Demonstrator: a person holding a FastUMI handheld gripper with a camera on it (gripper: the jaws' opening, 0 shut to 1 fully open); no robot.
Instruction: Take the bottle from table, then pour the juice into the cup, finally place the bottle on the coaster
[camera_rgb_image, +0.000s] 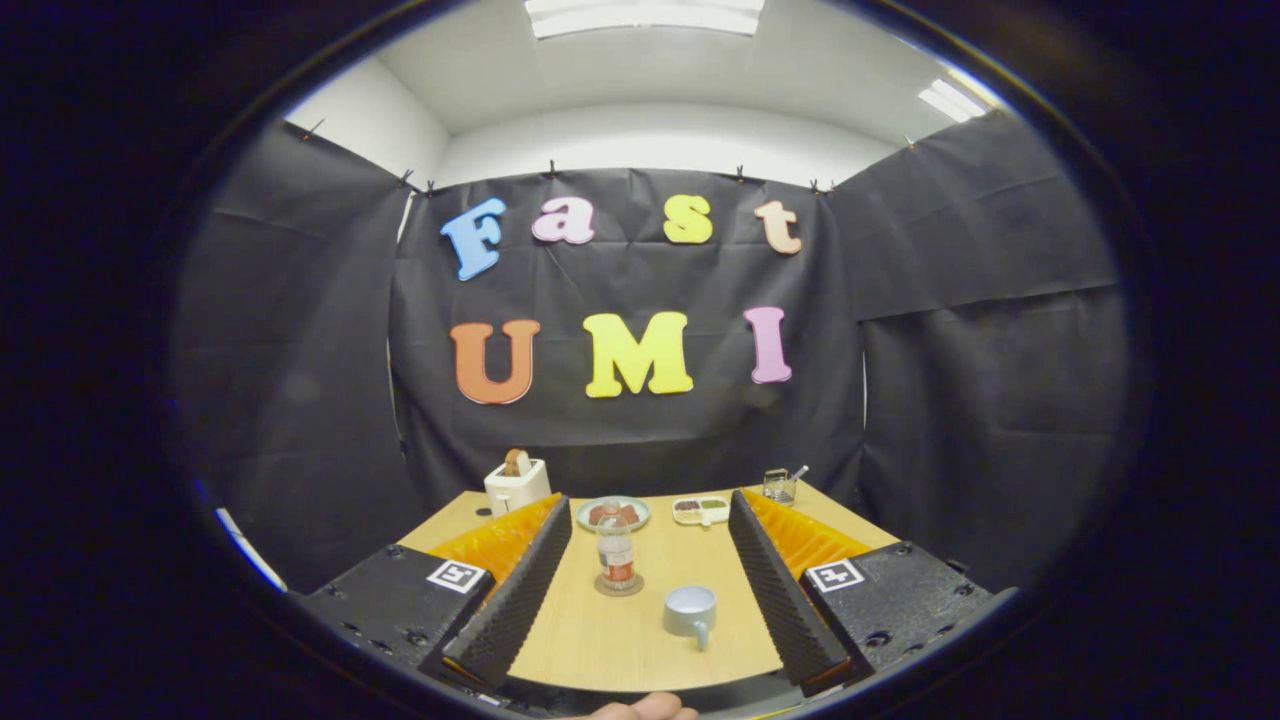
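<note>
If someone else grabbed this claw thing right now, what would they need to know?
Claw: open, holding nothing, held back above the table.
Bottle: upright between the fingers, well ahead, apparently already standing on the coaster.
Cup: nearer than the bottle, a little to its right, upright, handle toward the camera; contents cannot be told.
Beyond: plate, small tray, toaster, glass.
Done: nothing evident.
Left: grasp bottle, pour into cup, set bottle on coaster.
</note>
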